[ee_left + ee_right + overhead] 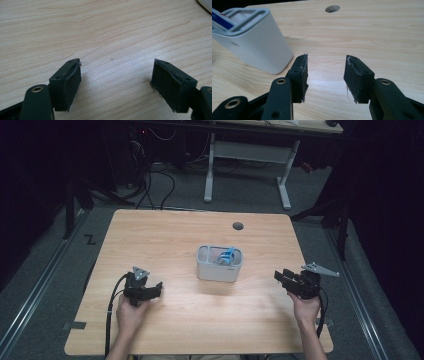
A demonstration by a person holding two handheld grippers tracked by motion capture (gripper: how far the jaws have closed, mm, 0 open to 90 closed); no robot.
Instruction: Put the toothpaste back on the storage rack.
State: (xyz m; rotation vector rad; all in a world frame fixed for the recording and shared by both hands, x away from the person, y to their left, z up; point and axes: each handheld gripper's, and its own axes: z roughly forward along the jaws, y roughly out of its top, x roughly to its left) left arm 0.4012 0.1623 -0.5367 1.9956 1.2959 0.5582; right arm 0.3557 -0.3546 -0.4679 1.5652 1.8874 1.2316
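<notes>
A white holder (219,266) with rounded corners stands at the middle of the wooden table (165,235), and a blue-and-white item (227,256) sits inside it. My left gripper (159,287) rests low at the front left, held by a hand, pointing right toward the holder. In the left gripper view its jaws (116,82) stand wide apart over bare wood. My right gripper (278,276) is at the front right, pointing left. In the right gripper view its jaws (325,77) are apart with nothing between them, and the holder (259,42) stands just ahead to their left.
A round cable hole (238,226) lies in the table behind the holder, also seen in the right gripper view as a cable hole (332,8). Beyond the table stand a white desk frame (250,160) and floor cables (150,185).
</notes>
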